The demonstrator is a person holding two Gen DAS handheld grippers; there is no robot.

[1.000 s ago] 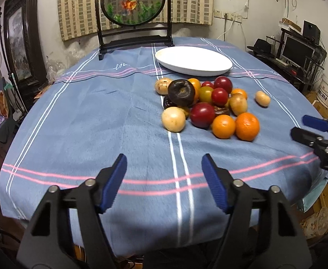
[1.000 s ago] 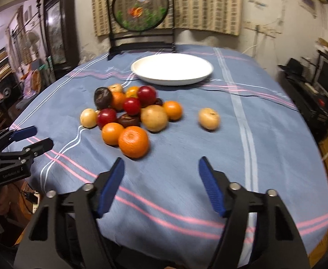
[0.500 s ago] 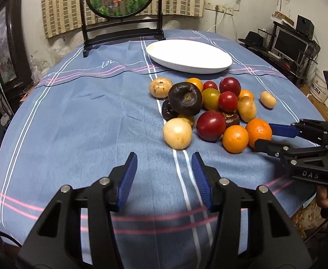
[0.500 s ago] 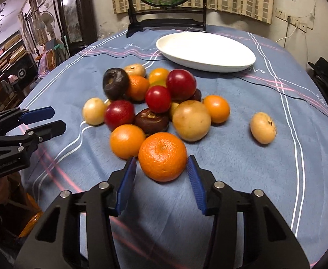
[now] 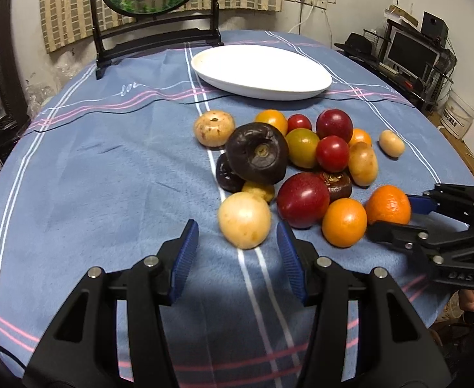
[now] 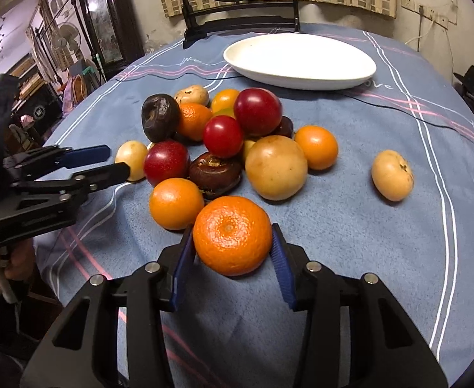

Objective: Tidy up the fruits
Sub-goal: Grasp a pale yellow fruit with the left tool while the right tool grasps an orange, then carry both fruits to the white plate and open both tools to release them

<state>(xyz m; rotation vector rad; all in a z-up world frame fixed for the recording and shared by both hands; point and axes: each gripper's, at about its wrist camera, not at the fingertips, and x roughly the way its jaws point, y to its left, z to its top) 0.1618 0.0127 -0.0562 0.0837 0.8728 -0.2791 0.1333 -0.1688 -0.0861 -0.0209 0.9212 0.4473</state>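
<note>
Right gripper [image 6: 232, 245] closing, jaws hugging the big mandarin [image 6: 232, 235] at the near edge of the fruit pile on the desk [image 6: 350, 220]. Left gripper [image 5: 237, 245] closing too, jaws apart, pale round fruit [image 5: 244, 220] just ahead, untouched.

Fruit pile [image 5: 301, 161] on blue cloth, near side of white plate [image 6: 300, 59]; plate holds nothing. Approx. mix: oranges, red plums, dark brown fruit, pale yellow fruit. Large tangerine [image 6: 232, 235] at front edge, stem end up. One pale fruit [image 6: 392, 174] apart, to right.
</note>
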